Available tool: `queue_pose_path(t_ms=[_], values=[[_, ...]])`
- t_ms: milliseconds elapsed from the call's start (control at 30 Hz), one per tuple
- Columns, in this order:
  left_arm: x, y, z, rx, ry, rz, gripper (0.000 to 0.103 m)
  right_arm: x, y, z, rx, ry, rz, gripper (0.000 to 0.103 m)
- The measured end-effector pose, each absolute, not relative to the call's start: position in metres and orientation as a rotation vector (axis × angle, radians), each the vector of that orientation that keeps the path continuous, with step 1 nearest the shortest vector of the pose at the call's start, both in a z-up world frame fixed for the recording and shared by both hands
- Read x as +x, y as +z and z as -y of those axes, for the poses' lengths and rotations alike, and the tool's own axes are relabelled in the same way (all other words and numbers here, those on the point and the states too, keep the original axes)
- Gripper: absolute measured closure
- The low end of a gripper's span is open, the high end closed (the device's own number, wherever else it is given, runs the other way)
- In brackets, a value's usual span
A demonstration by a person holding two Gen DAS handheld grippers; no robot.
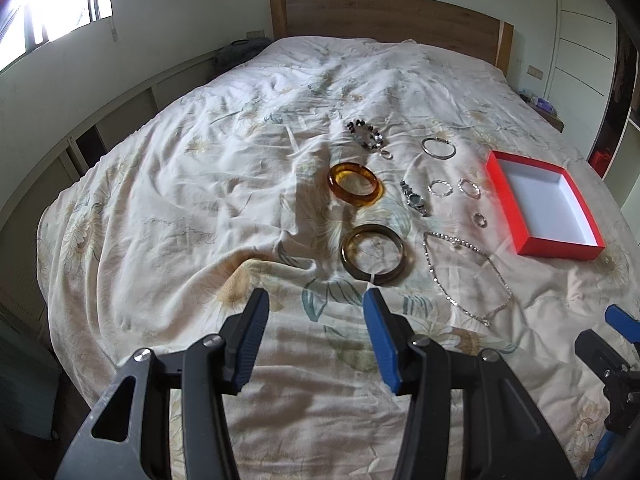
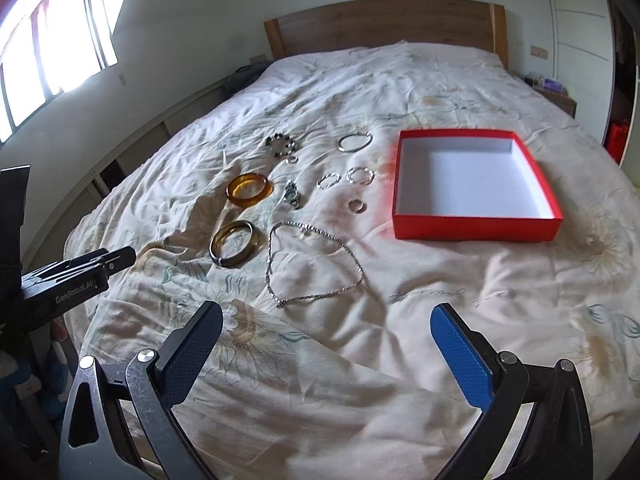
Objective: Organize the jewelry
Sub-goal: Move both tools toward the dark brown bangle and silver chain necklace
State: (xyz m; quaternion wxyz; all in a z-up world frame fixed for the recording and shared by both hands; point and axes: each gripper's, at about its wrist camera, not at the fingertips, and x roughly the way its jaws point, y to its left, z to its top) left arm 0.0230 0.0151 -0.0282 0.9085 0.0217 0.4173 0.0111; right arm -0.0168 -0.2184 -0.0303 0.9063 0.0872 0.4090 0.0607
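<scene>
While both the left gripper (image 1: 316,300) and right gripper (image 2: 326,314) hang wide open and empty, the limp, snag-prone silver necklace (image 2: 312,264) lies left of the red box (image 2: 476,224) on the bed (image 2: 440,300), probably best pinched mid-chain.

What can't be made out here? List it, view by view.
- Watch dial: too small to read in either wrist view.
- Small ring: too small to tell whether it carries a stone.
- Right gripper: cut off by the left wrist view's right edge.
- Left gripper: side-on at the right wrist view's left edge, so its gap is hidden there.
- Bedside clutter: too small and warped.
</scene>
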Motion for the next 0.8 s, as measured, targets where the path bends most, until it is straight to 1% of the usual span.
queue_pose_path(t_ms=[100,167,300,367,500,667,800], values=[[0.028,-0.033,-0.016,0.042,0.015,-0.873,0.056,-0.010,-0.038,0.221,0.200,0.137,-0.873,0.007],[0.031,-0.036,-0.015,0.046,0.012,-0.876,0.056,-0.006,-0.043,0.222,0.209,0.142,-0.891,0.015],[0.037,-0.038,-0.016,0.043,0.007,-0.876,0.056,0.002,-0.054,0.223,0.229,0.160,-0.929,0.022],[0.042,-0.040,-0.016,0.042,0.003,-0.880,0.056,0.006,-0.058,0.223,0.237,0.171,-0.948,0.029],[0.053,-0.046,-0.018,0.029,-0.010,-0.902,0.056,0.015,-0.064,0.223,0.246,0.195,-0.971,0.034],[0.073,-0.054,-0.021,0.006,-0.035,-0.930,0.057,0.031,-0.068,0.223,0.258,0.234,-1.000,0.046],[0.093,-0.065,-0.021,-0.024,-0.062,-0.965,0.057,0.045,-0.079,0.230,0.295,0.249,-1.033,0.050]])
